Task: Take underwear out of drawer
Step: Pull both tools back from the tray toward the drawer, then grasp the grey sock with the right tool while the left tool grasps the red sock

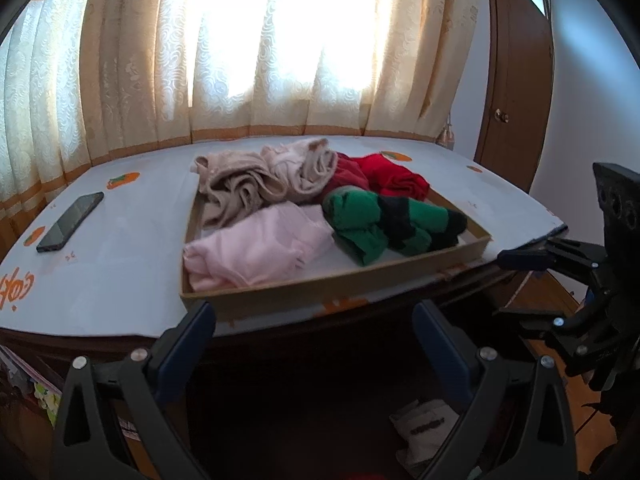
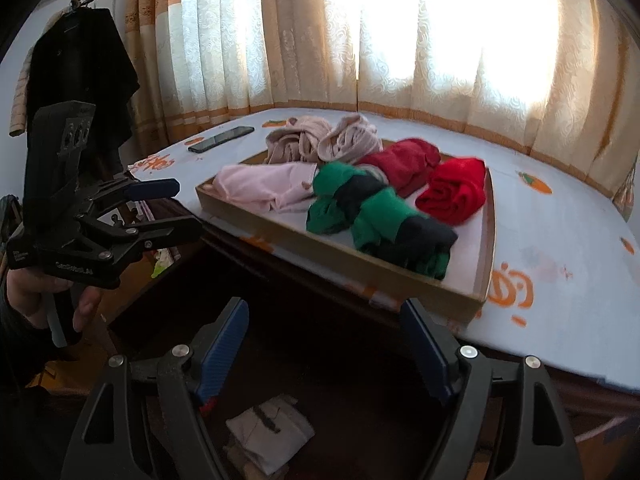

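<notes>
Cardboard landmark: a shallow brown tray, standing in for the drawer, sits on a white cloth-covered table below a bright curtained window; every place below is given from this tray.
Underwear: all of it lies inside the tray. A pink folded piece fills the near-left corner, a green-and-black bundle the near-right, beige rolls the far-left, red rolls the far-right.
Left gripper: jaws spread wide and holding nothing, poised just short of the tray's near wall and below its rim, roughly opposite the pink piece.
Right gripper: also wide and empty, just short of the tray's near-right corner, with the green-and-black bundle straight ahead across the wall.
Key relation: each garment lies forward of and above the jaws, so the likely approach is up over the near wall, then down into the tray.
Long axis: the green-and-black bundle stretches diagonally from the tray's centre towards its near-right corner; the pink piece runs roughly along the near wall.
Nearer arm: judging by both views, left for pink, right for green-and-black.
Outside the tray: a dark phone lies on the cloth well to the left.
</notes>
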### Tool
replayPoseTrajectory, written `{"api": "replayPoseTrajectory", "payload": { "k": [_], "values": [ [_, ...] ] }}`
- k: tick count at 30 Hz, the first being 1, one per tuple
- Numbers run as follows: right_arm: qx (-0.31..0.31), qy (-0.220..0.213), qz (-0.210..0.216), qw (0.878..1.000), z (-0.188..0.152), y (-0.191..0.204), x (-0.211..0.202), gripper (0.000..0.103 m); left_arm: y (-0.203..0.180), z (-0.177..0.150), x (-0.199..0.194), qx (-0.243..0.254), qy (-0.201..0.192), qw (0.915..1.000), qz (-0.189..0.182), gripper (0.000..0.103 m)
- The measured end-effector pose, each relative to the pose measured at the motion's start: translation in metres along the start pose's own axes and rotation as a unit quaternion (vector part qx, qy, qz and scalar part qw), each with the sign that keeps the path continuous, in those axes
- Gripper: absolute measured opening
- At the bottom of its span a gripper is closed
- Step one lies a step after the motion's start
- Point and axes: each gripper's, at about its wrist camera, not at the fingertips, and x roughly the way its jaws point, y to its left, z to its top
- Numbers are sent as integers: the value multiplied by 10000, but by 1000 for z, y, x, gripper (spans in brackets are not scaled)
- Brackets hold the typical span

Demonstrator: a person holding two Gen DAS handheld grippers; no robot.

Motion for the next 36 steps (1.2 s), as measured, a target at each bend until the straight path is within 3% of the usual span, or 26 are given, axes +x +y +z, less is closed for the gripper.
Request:
{"api": "replayPoseTrajectory", "payload": {
  "k": [16,36],
  "values": [
    [869,650,51,9941,-55,-16,26,80,-12,-49,7,-48,739,9972,-142,101],
    [756,2051,302,9754,-79,13,89,81,-6,-110,23,-150,1886,9819,-54,100]
  ]
}}
